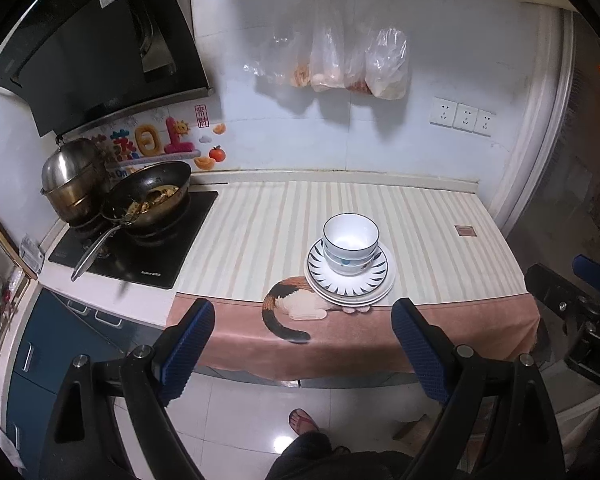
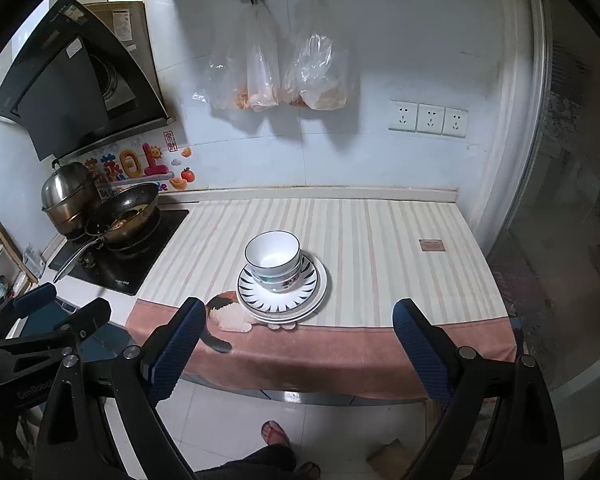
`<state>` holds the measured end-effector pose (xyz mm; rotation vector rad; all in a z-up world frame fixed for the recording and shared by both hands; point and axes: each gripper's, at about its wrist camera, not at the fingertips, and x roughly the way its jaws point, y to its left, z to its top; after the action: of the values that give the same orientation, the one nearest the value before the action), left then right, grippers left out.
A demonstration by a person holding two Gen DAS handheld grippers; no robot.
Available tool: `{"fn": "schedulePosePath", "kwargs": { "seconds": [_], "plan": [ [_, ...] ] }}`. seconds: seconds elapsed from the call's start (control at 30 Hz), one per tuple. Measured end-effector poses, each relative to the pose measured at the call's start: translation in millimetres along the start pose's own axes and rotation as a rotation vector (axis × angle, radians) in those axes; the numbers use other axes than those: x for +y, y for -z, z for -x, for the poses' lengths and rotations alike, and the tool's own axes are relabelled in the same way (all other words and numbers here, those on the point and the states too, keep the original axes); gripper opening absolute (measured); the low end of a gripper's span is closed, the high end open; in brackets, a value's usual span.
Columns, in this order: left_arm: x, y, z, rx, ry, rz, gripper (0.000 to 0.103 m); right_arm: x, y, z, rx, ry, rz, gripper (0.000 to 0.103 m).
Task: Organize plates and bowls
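A stack of white bowls [image 1: 350, 242] with dark rims sits nested on a stack of plates [image 1: 350, 286] with dark ray marks, on the striped cloth near the counter's front edge. The bowls [image 2: 273, 258] and plates [image 2: 282, 296] also show in the right wrist view. My left gripper [image 1: 302, 324] is open and empty, held off the counter's front edge, short of the stack. My right gripper [image 2: 296, 326] is open and empty, also in front of the counter, with the stack ahead and slightly left.
A striped cloth with a cat picture [image 1: 292, 308] covers the counter [image 1: 440, 232]. A stove [image 1: 140, 256] at the left holds a wok [image 1: 152, 200] and a steel pot [image 1: 74, 180]. Plastic bags [image 1: 340, 64] hang on the wall. A sandalled foot [image 1: 304, 420] is on the floor below.
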<state>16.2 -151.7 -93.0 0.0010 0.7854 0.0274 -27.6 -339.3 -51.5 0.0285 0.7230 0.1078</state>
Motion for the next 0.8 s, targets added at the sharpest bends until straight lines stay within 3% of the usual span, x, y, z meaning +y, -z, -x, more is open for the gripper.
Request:
{"fn": "schedulePosePath", "kwargs": {
  "seconds": [0.4,0.8],
  "plan": [
    [9.0,11.7,12.2,-0.012,0.005,-0.007,0.091,5.2,18.2,10.7,0.015,-0.014,0.002,0.097],
    [8.3,14.4,19.6,-0.037,0.007,-0.016,0.091,-2.4,14.3,12.9,0.002,0.003,0.001,0.097]
  ]
}}
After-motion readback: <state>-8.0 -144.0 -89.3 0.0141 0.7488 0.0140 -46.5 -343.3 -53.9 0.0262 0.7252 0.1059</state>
